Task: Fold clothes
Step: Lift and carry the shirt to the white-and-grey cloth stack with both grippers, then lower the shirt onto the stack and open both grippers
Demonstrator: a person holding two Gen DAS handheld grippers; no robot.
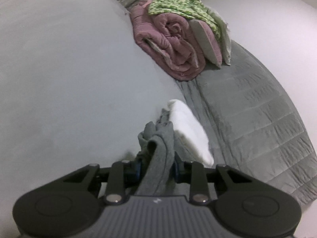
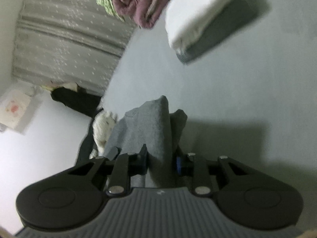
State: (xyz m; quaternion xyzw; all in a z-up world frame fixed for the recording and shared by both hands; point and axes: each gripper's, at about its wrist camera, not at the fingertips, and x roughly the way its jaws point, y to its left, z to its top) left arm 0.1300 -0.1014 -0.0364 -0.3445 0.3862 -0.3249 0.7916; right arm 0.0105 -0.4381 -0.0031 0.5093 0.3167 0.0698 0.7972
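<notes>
A grey garment (image 1: 156,148) is bunched up between the fingers of my left gripper (image 1: 157,168), which is shut on it above the pale bed sheet (image 1: 69,79). In the right wrist view another part of the grey garment (image 2: 154,129) rises in a peak from my right gripper (image 2: 161,162), which is shut on it too. The fingertips of both grippers are hidden by the cloth. A folded white piece (image 1: 188,130) lies just beyond the left gripper; the right wrist view shows the folded white piece (image 2: 198,15) resting on a grey one.
A rolled pink quilt (image 1: 170,45) with a green patterned cloth (image 1: 178,4) on it lies at the far side. A grey quilted blanket (image 1: 257,109) covers the right. A white plush toy (image 2: 104,127) and a black object (image 2: 77,99) are at the bed's edge.
</notes>
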